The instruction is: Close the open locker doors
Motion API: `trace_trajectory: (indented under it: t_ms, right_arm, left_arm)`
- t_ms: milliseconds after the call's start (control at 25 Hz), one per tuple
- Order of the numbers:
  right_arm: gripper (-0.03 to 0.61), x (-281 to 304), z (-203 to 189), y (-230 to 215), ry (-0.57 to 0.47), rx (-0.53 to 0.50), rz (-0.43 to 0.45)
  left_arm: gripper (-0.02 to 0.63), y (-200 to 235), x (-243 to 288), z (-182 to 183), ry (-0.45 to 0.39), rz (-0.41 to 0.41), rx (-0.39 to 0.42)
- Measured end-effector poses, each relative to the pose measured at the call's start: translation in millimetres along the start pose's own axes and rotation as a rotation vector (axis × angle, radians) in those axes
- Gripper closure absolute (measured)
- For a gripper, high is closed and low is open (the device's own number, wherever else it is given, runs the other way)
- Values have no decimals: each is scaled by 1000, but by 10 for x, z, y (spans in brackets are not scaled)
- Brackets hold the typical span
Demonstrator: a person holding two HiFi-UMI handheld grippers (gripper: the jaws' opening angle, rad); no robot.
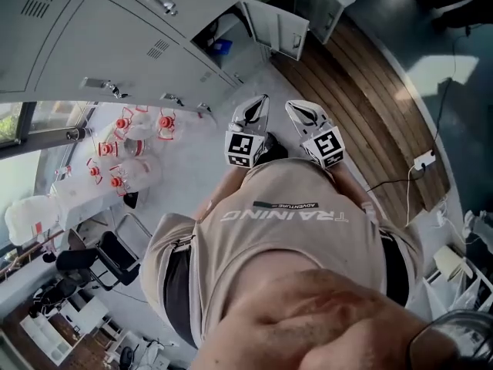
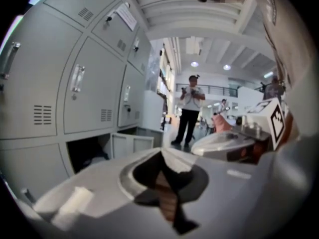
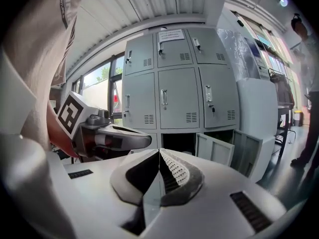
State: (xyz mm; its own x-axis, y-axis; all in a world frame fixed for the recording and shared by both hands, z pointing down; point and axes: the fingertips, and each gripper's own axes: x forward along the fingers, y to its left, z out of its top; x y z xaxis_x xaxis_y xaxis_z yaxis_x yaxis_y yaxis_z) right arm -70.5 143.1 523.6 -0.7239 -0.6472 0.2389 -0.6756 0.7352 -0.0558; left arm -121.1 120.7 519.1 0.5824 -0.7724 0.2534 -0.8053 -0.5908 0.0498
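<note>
**Head view:** You hold the left gripper [image 1: 256, 108] and right gripper [image 1: 303, 114] side by side in front of your shirt [image 1: 285, 230], tips toward the grey lockers [image 1: 115, 37]. Beyond the tips, a bottom-row door [image 1: 275, 26] stands open, and a second door [image 1: 327, 6] stands open just past it. Red-capped bottles [image 1: 127, 149] cluster on the floor at left, well apart from both grippers.

**Left gripper view:** The picture is soft, but your left fingers appear pressed together with nothing between them. The lockers rise at left, their lowest compartment dark and open, its door swung out. A person [image 2: 190, 108] stands farther down the hall. Your right gripper shows at the right edge.

**Right gripper view:** Your right fingers meet tip to tip, holding nothing. The lockers face you squarely, upper doors closed. Both open doors hang out at bottom right, and the left gripper lies level beside you.
</note>
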Motion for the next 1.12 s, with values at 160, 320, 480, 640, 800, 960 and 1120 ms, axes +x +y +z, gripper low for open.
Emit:
trace_trajectory:
  t_ms: [160, 320, 480, 640, 800, 960, 1120]
  right_arm:
    - [565, 340, 179, -130, -2, -10, -46]
    - [563, 583, 191, -152, 28, -20, -87]
    - [565, 719, 166, -221, 54, -14, -84]
    - [564, 939, 198, -352, 64, 5, -96]
    - [563, 1126, 230, -420, 62, 5, -47]
    - [563, 1387, 99, -633, 84, 31, 5]
    - [563, 1720, 280, -926, 44, 13, 50]
  left_arm:
    - [615, 404, 227, 76, -30, -28, 7]
    - [615, 727, 423, -11, -16, -48, -6]
    - [615, 852, 518, 108, -41, -51, -15]
    - [615, 954, 531, 9, -26, -42, -47]
    - [615, 1049, 567, -79, 5, -10, -87]
    - [615, 1193, 692, 3, 23, 32, -73]
    - [615, 1375, 871, 79, 60, 73, -61]
